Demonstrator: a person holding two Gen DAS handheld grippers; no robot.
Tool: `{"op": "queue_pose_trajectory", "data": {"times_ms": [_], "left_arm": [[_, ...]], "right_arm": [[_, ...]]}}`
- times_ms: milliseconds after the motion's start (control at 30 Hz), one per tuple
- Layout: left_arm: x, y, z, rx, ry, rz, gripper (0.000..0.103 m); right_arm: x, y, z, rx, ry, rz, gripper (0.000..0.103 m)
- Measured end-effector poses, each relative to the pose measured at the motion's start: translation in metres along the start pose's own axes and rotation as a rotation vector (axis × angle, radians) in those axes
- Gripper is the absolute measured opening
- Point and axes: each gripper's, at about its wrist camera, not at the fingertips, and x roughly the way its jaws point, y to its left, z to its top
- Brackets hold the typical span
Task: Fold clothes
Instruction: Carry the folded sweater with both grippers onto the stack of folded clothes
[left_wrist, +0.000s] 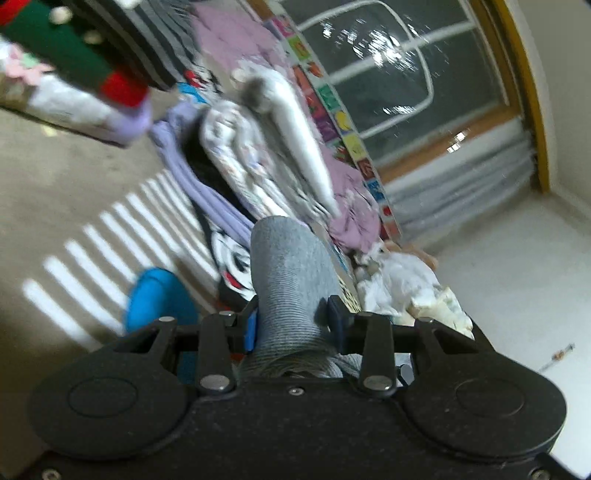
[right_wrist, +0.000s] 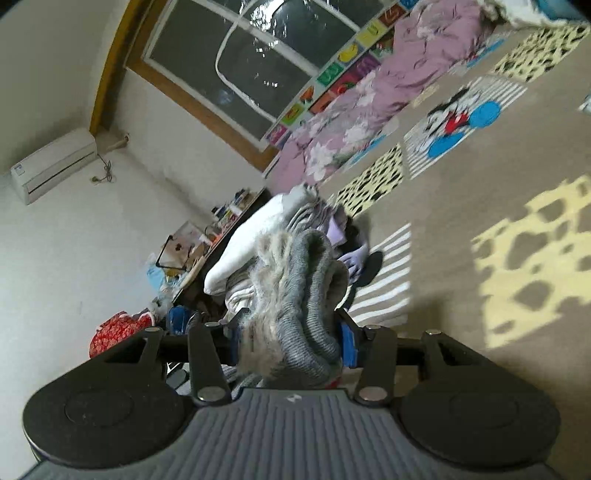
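Left gripper (left_wrist: 293, 325): we are holding its jaws partly open and clamping them on a roll of grey ribbed garment (left_wrist: 291, 280); the blue pad on one side and the dark pad on the other are both pressing into the cloth.
Right gripper (right_wrist: 291, 338): we are keeping its jaws partly open and gripping a thick bunch of the same grey knit, here with a fuzzy pale lining (right_wrist: 273, 295) showing beside the ribbed folds; both blue pads are bearing on the bundle.
Garment position: we are carrying it lifted clear of the bed (right_wrist: 461, 221), with each end filling the gap between one pair of jaws.
Clothes pile (left_wrist: 236, 162): we are seeing, just beyond the left gripper, a heap of lilac, floral and white pieces lying on the bed; in the right wrist view the same heap (right_wrist: 258, 229) is sitting directly behind the held bundle.
Bed cover: we are looking at a tan sheet printed with white stripes, a cartoon mouse (right_wrist: 454, 114) and yellow spotted patches.
Purple quilt (right_wrist: 373, 99): it is lying along the far edge of the bed, against a strip of coloured picture tiles (left_wrist: 332, 107).
Window (left_wrist: 399, 66): it is standing behind the tiles, dark and reflecting light.
Air conditioner (right_wrist: 51, 162): it is hanging on the white wall beside the window frame.
Image quality: both views are blurring, so we cannot tell finer garment details.
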Motion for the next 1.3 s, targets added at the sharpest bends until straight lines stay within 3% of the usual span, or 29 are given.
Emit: {"op": "queue_pose_trajectory", "data": {"times_ms": [133, 200, 267, 367, 433, 533, 667, 900, 1000, 1300], "left_arm": [[0.007, 0.034, 0.003, -0.062, 0.016, 0.092, 0.035], [0.012, 0.048, 0.002, -0.097, 0.043, 0.152, 0.035], [0.015, 0.054, 0.002, -0.110, 0.064, 0.178, 0.040], [0.014, 0.050, 0.006, -0.109, 0.101, 0.157, 0.053], [0.011, 0.049, 0.006, -0.108, 0.104, 0.159, 0.053], [0.012, 0.042, 0.000, -0.047, 0.091, 0.194, 0.043], [0.005, 0.031, 0.001, -0.013, 0.039, 0.141, 0.035], [-0.005, -0.001, 0.030, -0.007, -0.044, 0.025, 0.035], [0.001, -0.021, 0.059, -0.013, -0.080, -0.019, 0.035], [0.067, -0.061, 0.149, 0.012, -0.154, -0.091, 0.035]], "right_arm": [[0.033, -0.005, -0.009, 0.021, 0.060, -0.026, 0.048], [0.051, -0.019, -0.019, 0.036, 0.113, -0.081, 0.048], [0.067, -0.035, -0.032, 0.036, 0.170, -0.148, 0.048], [0.065, -0.044, -0.035, 0.070, 0.170, -0.120, 0.048], [0.061, -0.041, -0.032, 0.087, 0.179, -0.103, 0.059], [0.058, -0.038, -0.034, 0.088, 0.180, -0.117, 0.055], [0.058, -0.026, -0.036, 0.013, 0.177, -0.149, 0.049], [0.053, -0.001, -0.002, 0.018, 0.109, -0.032, 0.047], [0.065, 0.019, 0.025, 0.009, 0.079, 0.019, 0.047], [0.126, 0.055, 0.111, 0.063, -0.035, 0.122, 0.047]]}}
